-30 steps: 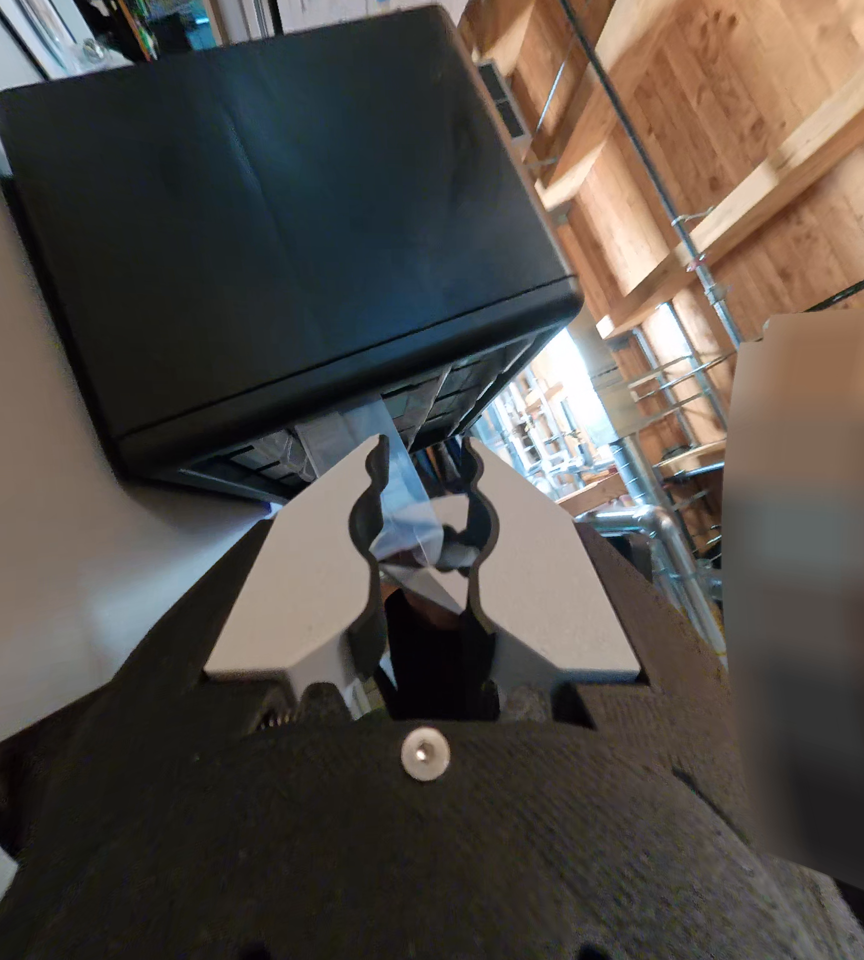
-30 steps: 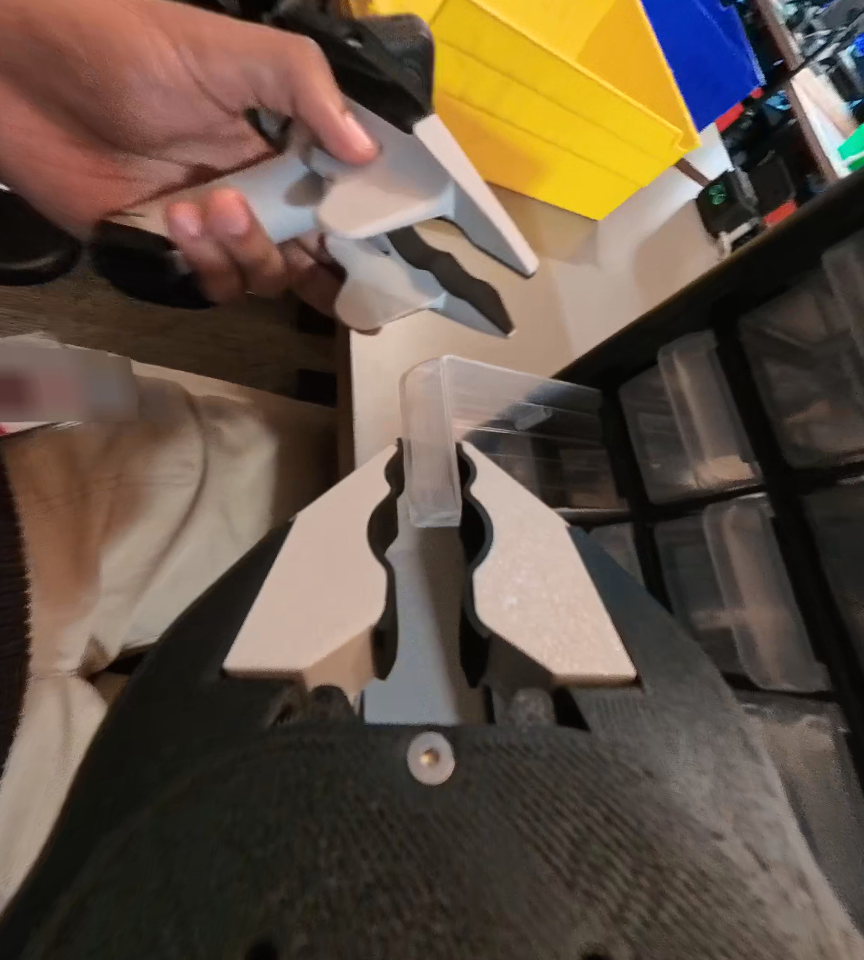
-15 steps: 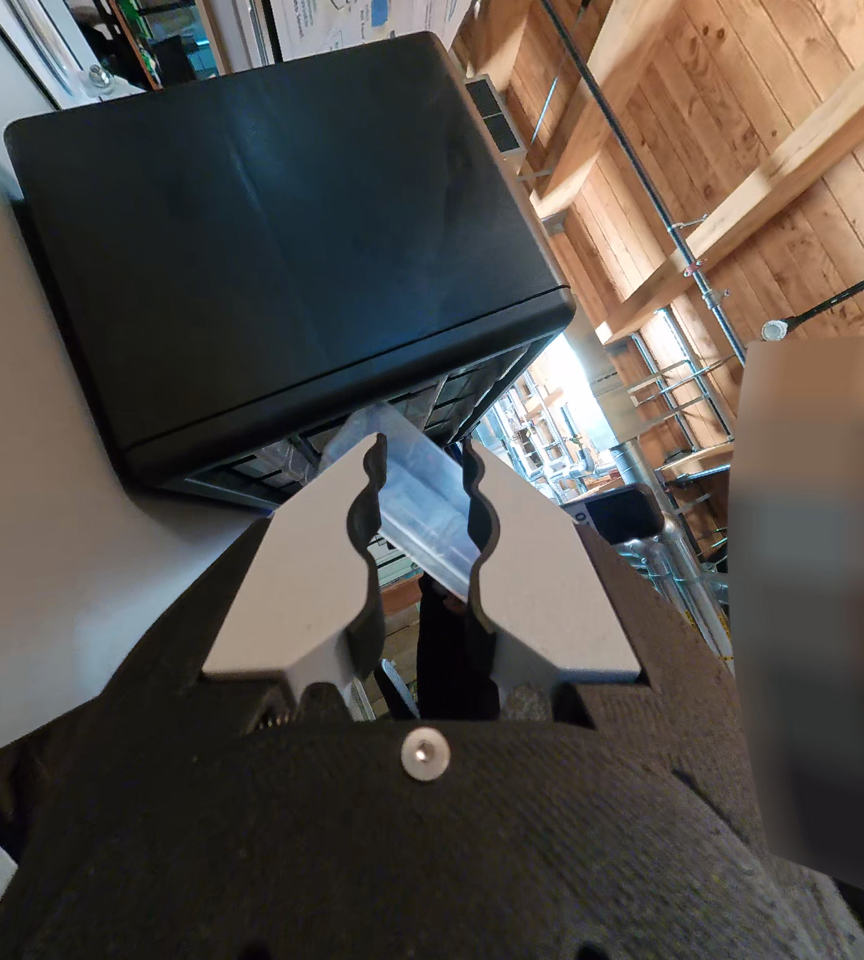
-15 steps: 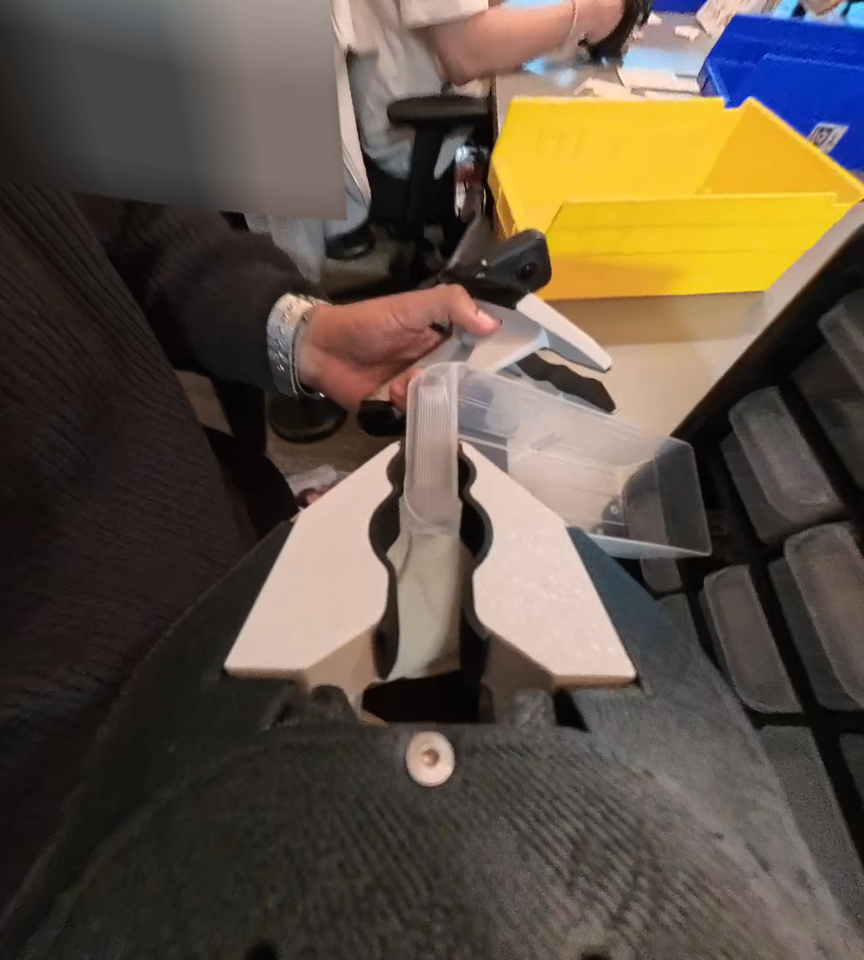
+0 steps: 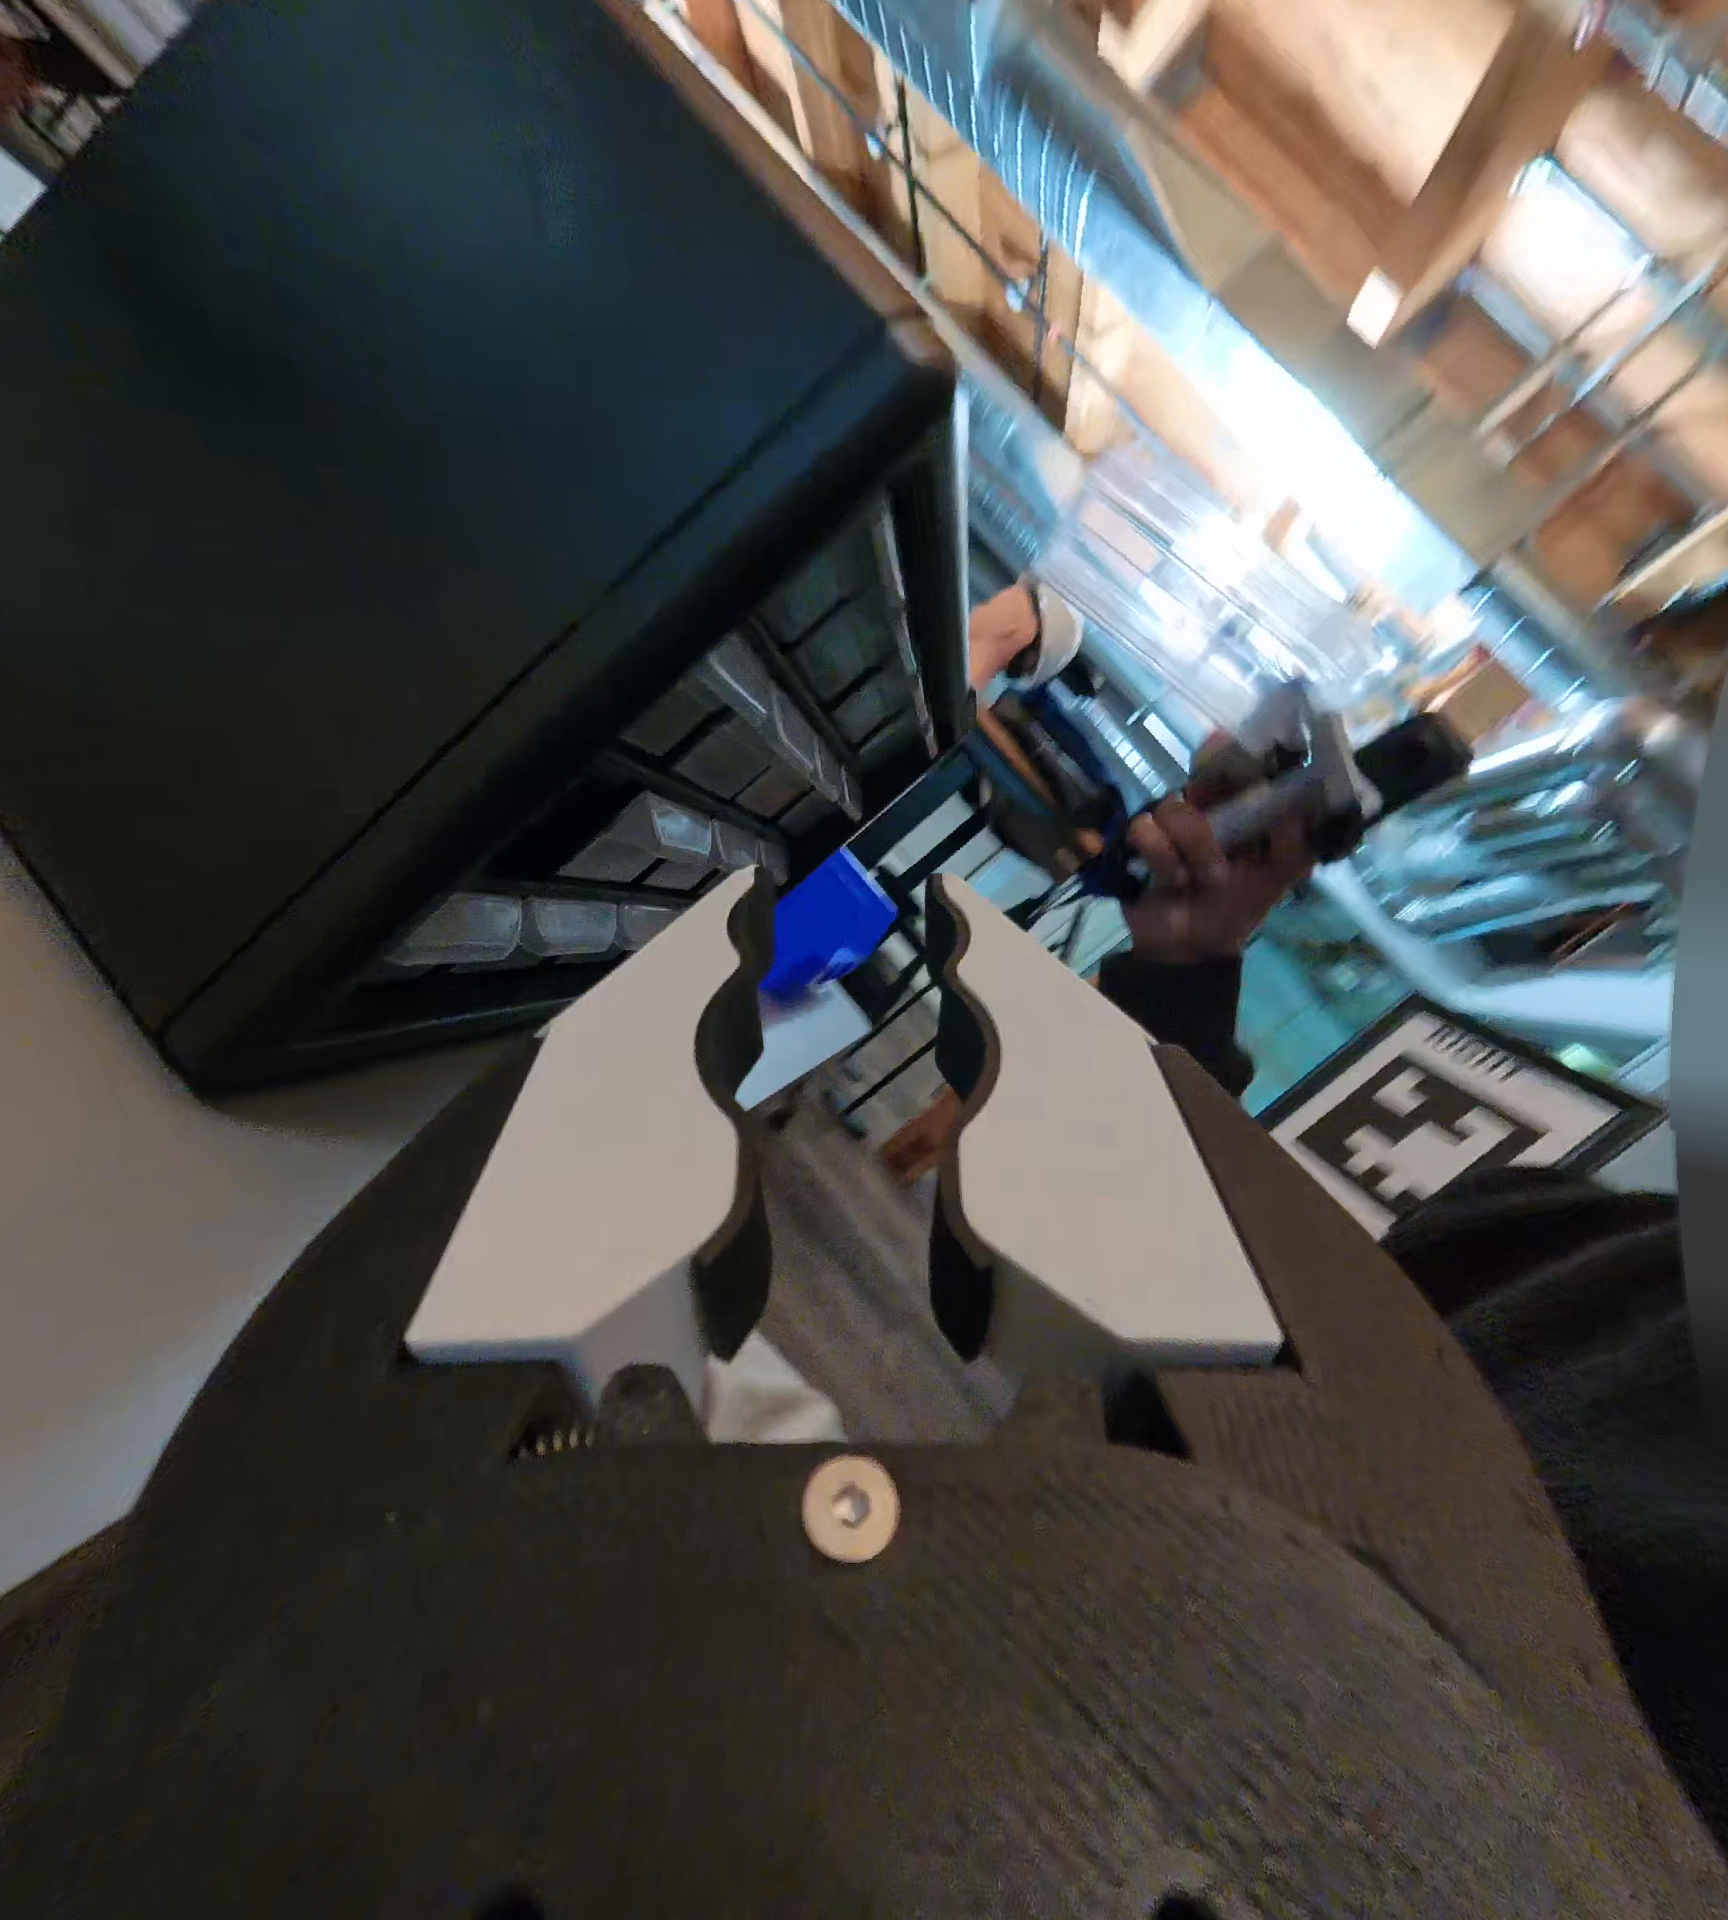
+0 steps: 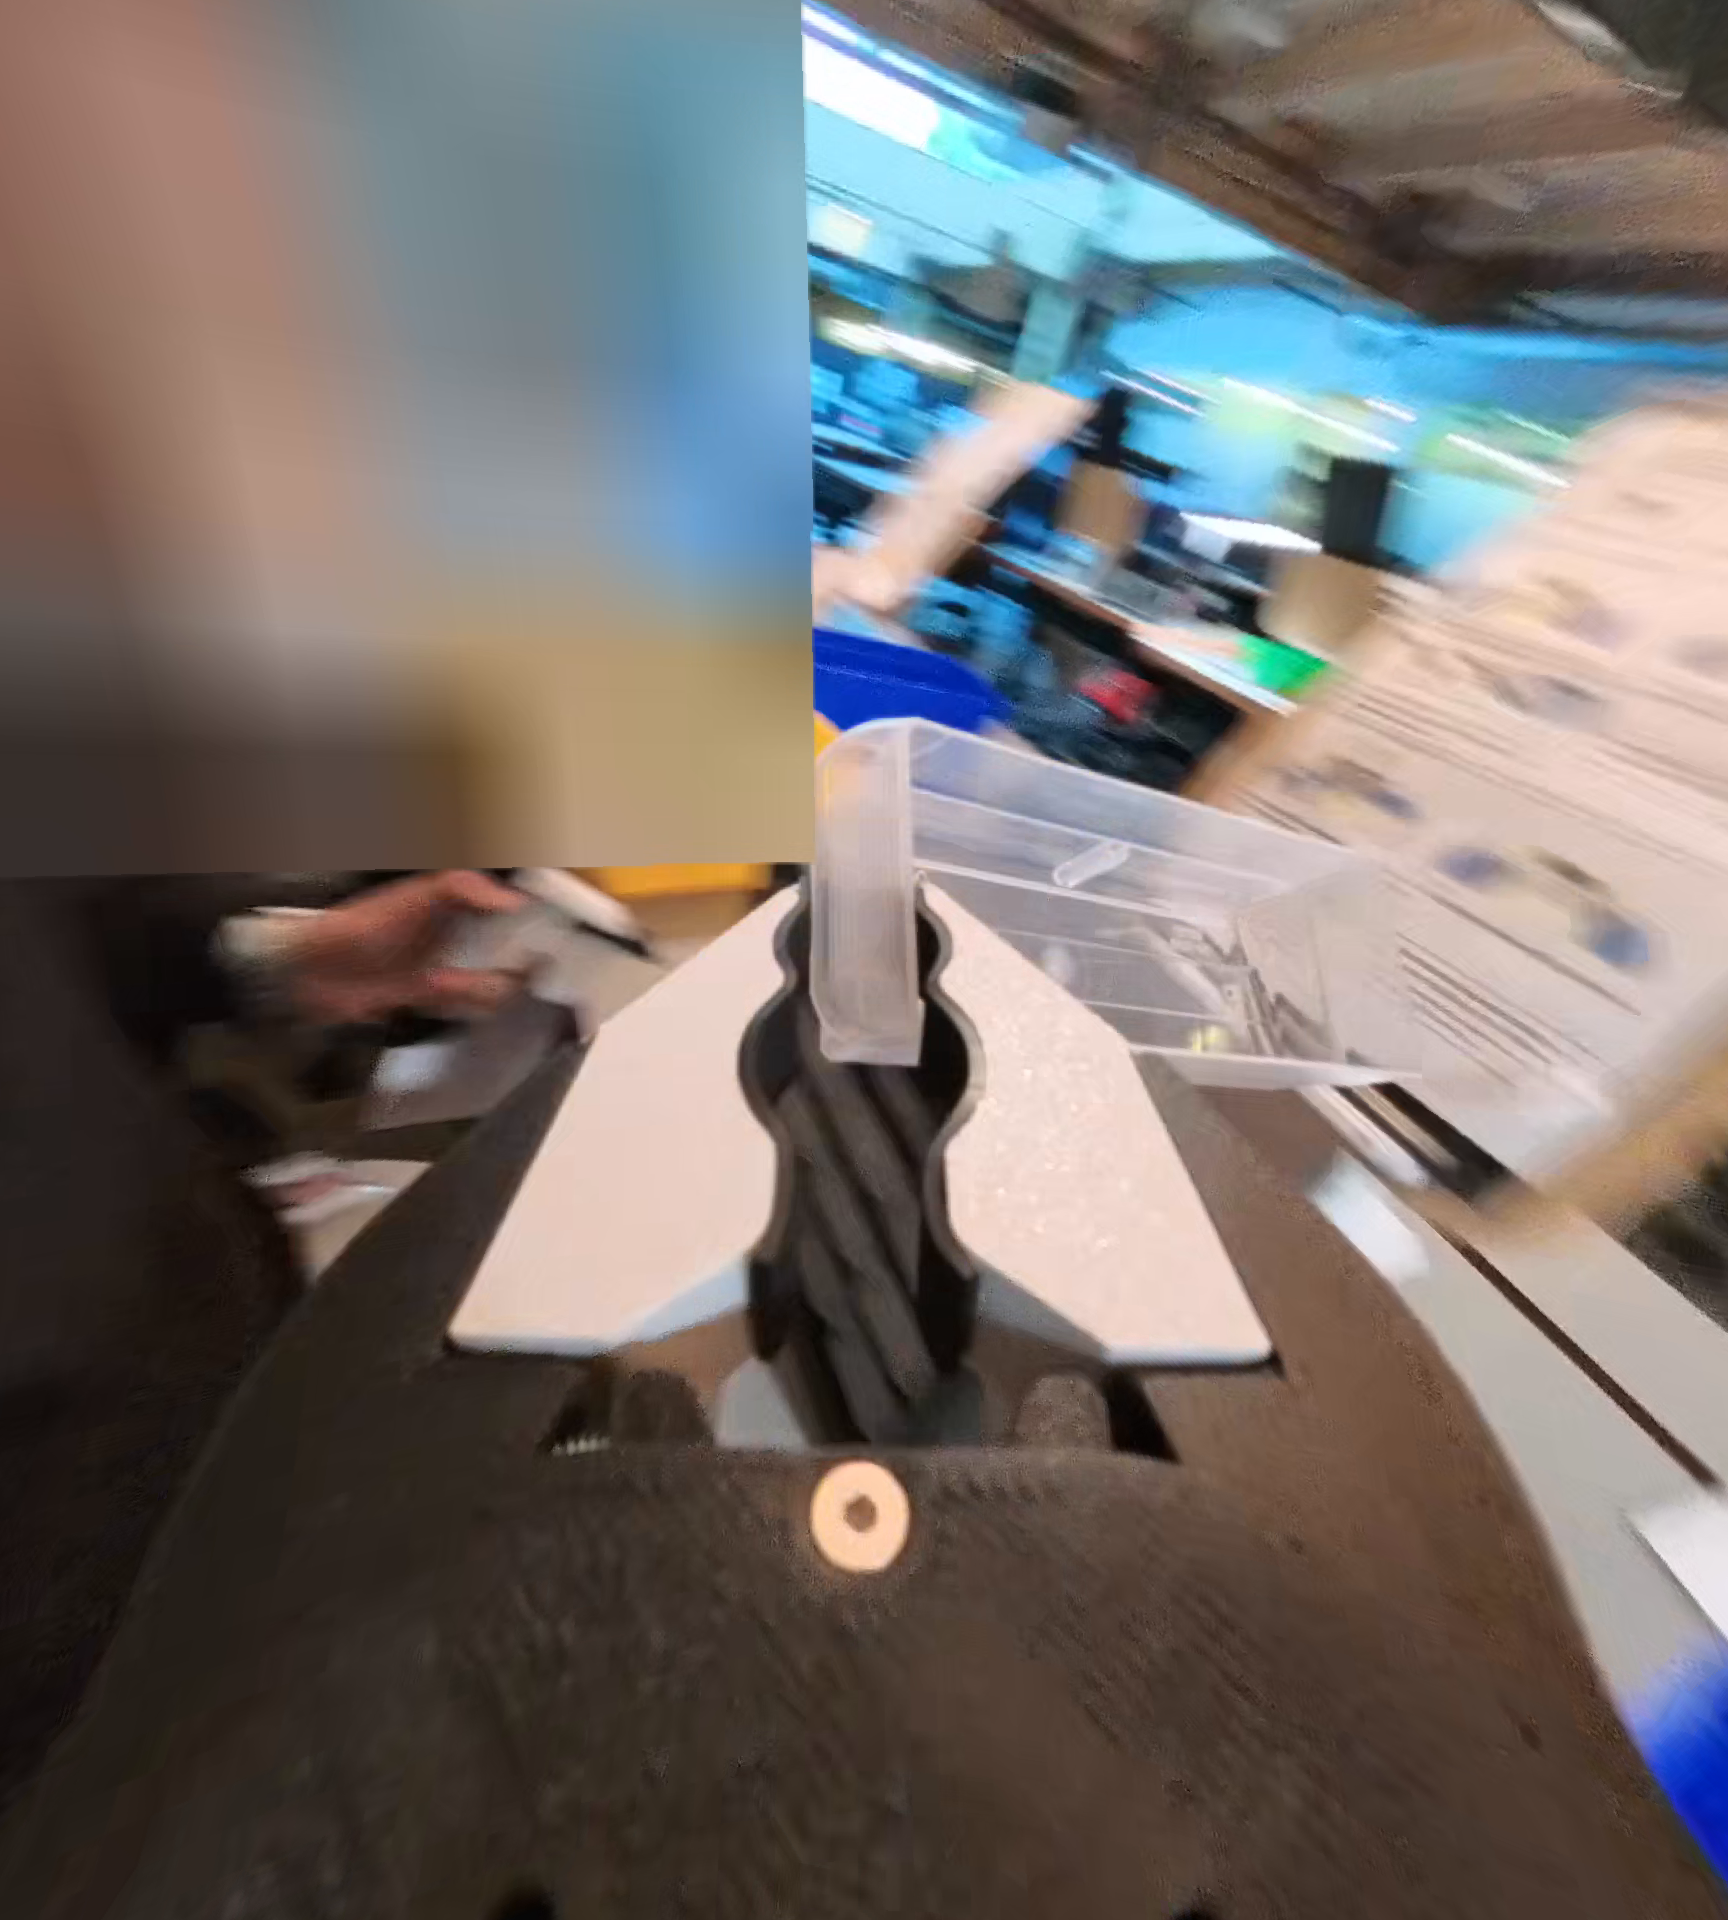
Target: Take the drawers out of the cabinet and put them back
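The black cabinet (image 5: 340, 499) stands on the pale table, with rows of small clear drawers (image 5: 735, 748) in its front. My left gripper (image 5: 847, 904) is open and empty, held near the cabinet's lower front corner. My right gripper (image 6: 862, 906) is shut on the front handle of a clear plastic drawer (image 6: 1130, 935), which is fully out of the cabinet, in the air, with its body pointing right. The right gripper also shows far off in the left wrist view (image 5: 1265, 810), blurred. The left gripper in a hand shows in the right wrist view (image 6: 486, 951).
The pale table top (image 5: 60, 1195) lies left of the left gripper. A blue bin (image 6: 901, 675) and a yellow bin (image 6: 694, 881) stand behind the held drawer. A black-and-white marker board (image 5: 1411, 1122) sits to the right. A dark sleeve (image 5: 1618, 1351) is close by.
The right gripper has swung the drawer up and away from the cabinet front, with motion blur. The left gripper has turned, and the drawer no longer shows between its fingers.
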`<state>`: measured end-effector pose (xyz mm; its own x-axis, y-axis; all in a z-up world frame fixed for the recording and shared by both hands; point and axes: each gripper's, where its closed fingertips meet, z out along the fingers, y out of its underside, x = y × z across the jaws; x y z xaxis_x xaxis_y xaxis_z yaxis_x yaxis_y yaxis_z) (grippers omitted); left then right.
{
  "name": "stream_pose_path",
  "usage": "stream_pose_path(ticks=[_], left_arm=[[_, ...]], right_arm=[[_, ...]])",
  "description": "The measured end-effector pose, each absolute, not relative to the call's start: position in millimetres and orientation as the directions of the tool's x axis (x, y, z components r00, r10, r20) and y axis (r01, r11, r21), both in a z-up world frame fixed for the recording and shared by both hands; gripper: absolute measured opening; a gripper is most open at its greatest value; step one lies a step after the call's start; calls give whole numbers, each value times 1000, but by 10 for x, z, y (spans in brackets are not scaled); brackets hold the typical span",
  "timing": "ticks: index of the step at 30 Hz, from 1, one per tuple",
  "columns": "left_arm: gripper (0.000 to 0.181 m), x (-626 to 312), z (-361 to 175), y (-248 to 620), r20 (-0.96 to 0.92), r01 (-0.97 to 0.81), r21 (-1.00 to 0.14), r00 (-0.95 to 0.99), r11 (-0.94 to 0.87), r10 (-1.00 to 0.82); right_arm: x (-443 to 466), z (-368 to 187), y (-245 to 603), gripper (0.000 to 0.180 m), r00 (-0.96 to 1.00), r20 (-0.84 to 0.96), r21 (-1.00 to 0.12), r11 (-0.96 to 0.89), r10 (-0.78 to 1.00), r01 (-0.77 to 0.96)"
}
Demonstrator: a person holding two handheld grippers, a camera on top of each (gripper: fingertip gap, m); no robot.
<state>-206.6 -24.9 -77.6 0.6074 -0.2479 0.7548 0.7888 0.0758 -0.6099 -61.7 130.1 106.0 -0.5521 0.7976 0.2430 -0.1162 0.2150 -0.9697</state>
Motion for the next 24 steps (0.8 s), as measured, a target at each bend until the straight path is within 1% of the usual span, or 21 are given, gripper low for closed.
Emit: stream_pose_path(ticks=[2,3,5,6,8,9,11,14,18,22,23,24], left_arm=[[26,-1960,-739,-214,679,701,-710,705,58,-207],[26,-1911,-732,-192,634,650,-758,752,46,-182],[29,-1836,-741,-146,534,540,-841,836,18,-128],[31,-1813,-760,-121,485,487,-873,869,2,-97],[33,-1777,-810,-73,411,410,-911,910,-32,-54],[33,-1752,-832,-54,395,393,-918,917,-48,-51],[33,-1737,-871,-27,393,390,-919,918,-62,-46],[34,-1764,-918,-17,432,429,-901,901,-64,-46],[35,-1786,-967,-3,455,451,-889,889,-75,-44],[36,-1720,-1020,34,434,425,-897,899,-119,-57],[36,-1706,-1030,39,425,416,-901,903,-127,-58],[36,-1695,-1038,42,418,407,-903,907,-134,-58]], right_arm=[[-758,914,2107,16,-303,220,-973,231,927,3],[-808,775,2536,16,-173,214,-970,230,961,82],[-870,423,3298,16,12,192,-957,185,981,222],[-913,235,3607,16,63,154,-956,133,986,261],[-1041,-158,4100,16,116,55,-952,17,992,305],[-1103,-379,4320,17,142,35,-940,-16,989,340],[-1181,-811,4727,16,213,64,-902,-35,975,430],[-1310,-1240,5002,17,240,86,-859,-50,967,510],[-1483,-1582,5114,17,251,161,-796,-25,955,605],[-1610,-1784,5128,18,251,245,-723,4,936,691],[-1633,-1803,5127,20,249,268,-709,15,931,705],[-1641,-1828,5118,28,245,278,-693,18,929,721]])
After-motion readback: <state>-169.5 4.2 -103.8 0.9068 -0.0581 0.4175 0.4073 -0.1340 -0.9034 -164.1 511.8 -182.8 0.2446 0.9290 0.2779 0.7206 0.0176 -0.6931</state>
